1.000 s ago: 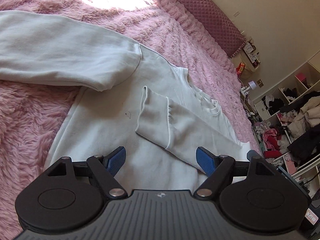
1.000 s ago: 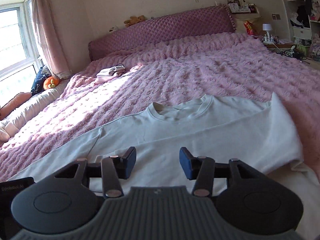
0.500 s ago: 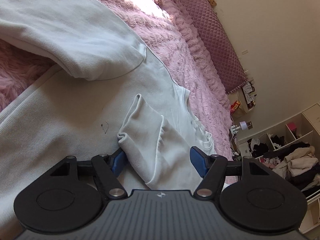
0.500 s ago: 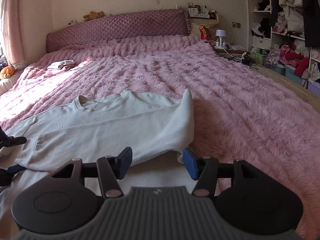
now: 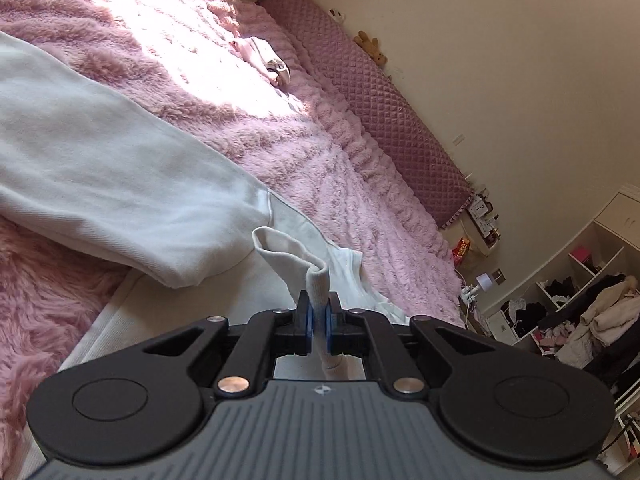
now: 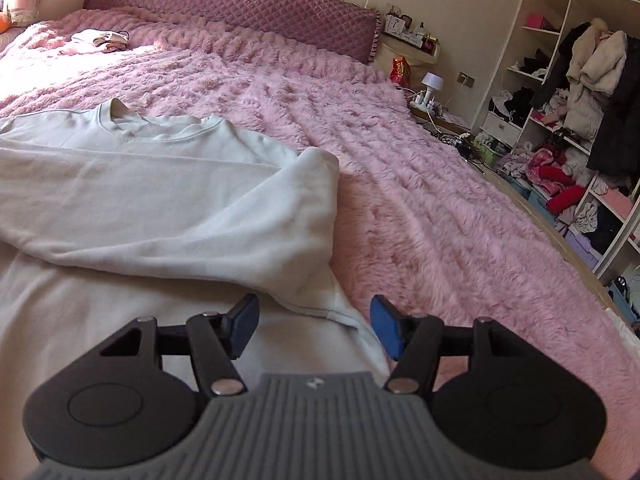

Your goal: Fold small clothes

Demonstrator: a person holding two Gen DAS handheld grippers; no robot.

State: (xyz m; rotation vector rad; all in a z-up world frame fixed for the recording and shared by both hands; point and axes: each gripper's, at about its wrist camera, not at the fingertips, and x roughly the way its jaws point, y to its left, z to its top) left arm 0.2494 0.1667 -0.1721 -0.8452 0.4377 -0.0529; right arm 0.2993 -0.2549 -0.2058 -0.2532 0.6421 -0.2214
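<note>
A white sweatshirt lies flat on the pink bed, neck toward the headboard. One sleeve is folded across its body. My left gripper is shut on that sleeve's cuff, which stands up pinched between the blue pads. The other sleeve stretches away to the left in the left wrist view. My right gripper hovers low over the sweatshirt's right side near the armpit fold. Its jaws are opening, with fabric below the gap but nothing pressed between the pads.
A fluffy pink blanket covers the whole bed up to a quilted purple headboard. A small pile of clothes lies near the pillows. Open shelves stuffed with clothes and a bedside lamp stand at the right.
My left gripper went from wide open to shut on the folded sleeve's cuff, which now stands up. My right gripper swung right and dropped toward the sweatshirt's side, its jaws wider.
</note>
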